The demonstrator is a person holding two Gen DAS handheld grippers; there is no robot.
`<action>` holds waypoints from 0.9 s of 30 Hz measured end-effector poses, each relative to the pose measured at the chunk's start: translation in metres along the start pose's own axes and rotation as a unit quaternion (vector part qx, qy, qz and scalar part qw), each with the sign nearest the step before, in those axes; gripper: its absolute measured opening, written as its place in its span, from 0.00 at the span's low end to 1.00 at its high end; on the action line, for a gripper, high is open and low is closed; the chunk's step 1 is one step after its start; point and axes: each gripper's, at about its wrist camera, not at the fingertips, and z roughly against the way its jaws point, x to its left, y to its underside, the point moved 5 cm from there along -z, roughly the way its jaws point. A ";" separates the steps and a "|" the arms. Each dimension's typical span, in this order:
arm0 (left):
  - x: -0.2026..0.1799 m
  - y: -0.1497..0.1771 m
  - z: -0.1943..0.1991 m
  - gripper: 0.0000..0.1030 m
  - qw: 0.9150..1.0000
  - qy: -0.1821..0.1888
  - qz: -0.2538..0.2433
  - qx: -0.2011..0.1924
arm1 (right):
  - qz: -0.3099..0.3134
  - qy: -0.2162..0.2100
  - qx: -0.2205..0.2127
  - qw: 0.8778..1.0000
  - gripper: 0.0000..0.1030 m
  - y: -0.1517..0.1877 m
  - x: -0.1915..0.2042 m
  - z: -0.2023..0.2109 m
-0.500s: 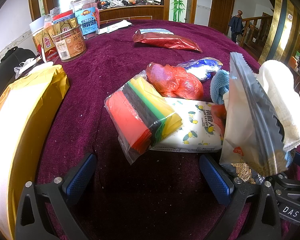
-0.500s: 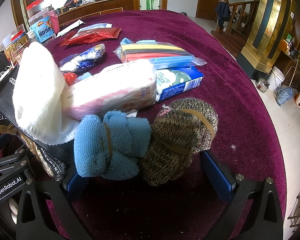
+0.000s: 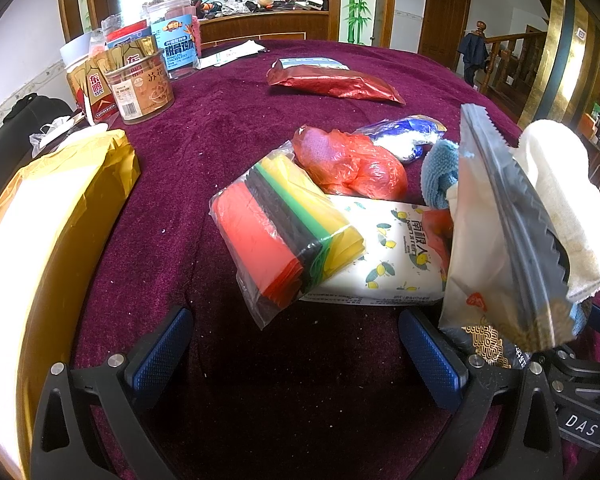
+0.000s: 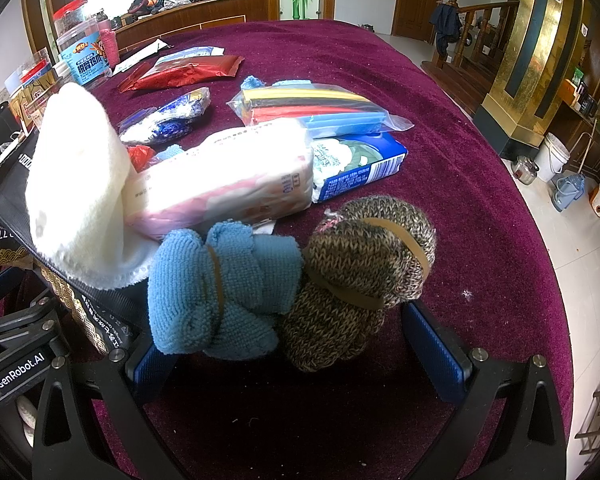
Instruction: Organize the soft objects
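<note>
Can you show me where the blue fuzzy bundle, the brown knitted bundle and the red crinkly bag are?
blue fuzzy bundle [image 4: 224,292]: right wrist view, its middle, beside the rubber band.
brown knitted bundle [image 4: 360,276]: right wrist view, its knitted middle.
red crinkly bag [image 3: 352,164]: left wrist view, its crumpled middle.

**Clearance findings: cloth open ahead of left gripper, right gripper blocked**

Left gripper [image 3: 294,354]: bare maroon tablecloth [image 3: 228,128] lies between its spread fingers and runs forward-left. A gold package [image 3: 52,216] bounds that lane on the left; the bag of coloured sheets [image 3: 284,232] and the lemon-print tissue pack [image 3: 384,264] close it ahead-right.

Right gripper [image 4: 296,354]: the blue towel roll [image 4: 224,292] and brown knit roll [image 4: 360,272] fill the gap directly ahead. Open cloth lies to their right.
</note>
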 end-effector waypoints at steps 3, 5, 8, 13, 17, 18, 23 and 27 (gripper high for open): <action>0.000 0.000 0.000 1.00 1.000 0.000 0.000 0.000 | 0.000 0.000 0.000 1.000 1.00 0.000 0.000 0.000; 0.000 0.000 0.000 1.00 1.000 -0.001 0.000 0.000 | 0.000 0.000 0.000 1.000 1.00 0.000 0.000 0.000; 0.000 0.000 0.000 1.00 1.000 -0.001 0.000 0.000 | 0.000 0.001 0.000 1.000 1.00 0.000 0.000 0.000; 0.000 -0.001 0.000 1.00 1.000 0.006 -0.006 0.012 | -0.001 0.000 -0.003 1.000 1.00 0.000 -0.001 0.000; 0.004 -0.003 -0.003 1.00 0.999 0.012 -0.012 0.042 | 0.006 -0.007 0.004 1.000 1.00 -0.001 -0.001 0.000; 0.005 -0.002 -0.003 1.00 0.999 0.014 -0.015 0.043 | 0.007 -0.009 0.007 1.000 1.00 -0.002 -0.001 -0.001; 0.006 0.002 0.000 1.00 1.000 0.016 -0.020 0.017 | 0.011 -0.007 0.014 1.000 1.00 -0.004 0.001 -0.002; 0.005 0.004 0.001 1.00 1.000 0.014 -0.021 0.016 | 0.013 -0.008 0.015 1.000 1.00 -0.003 0.002 -0.001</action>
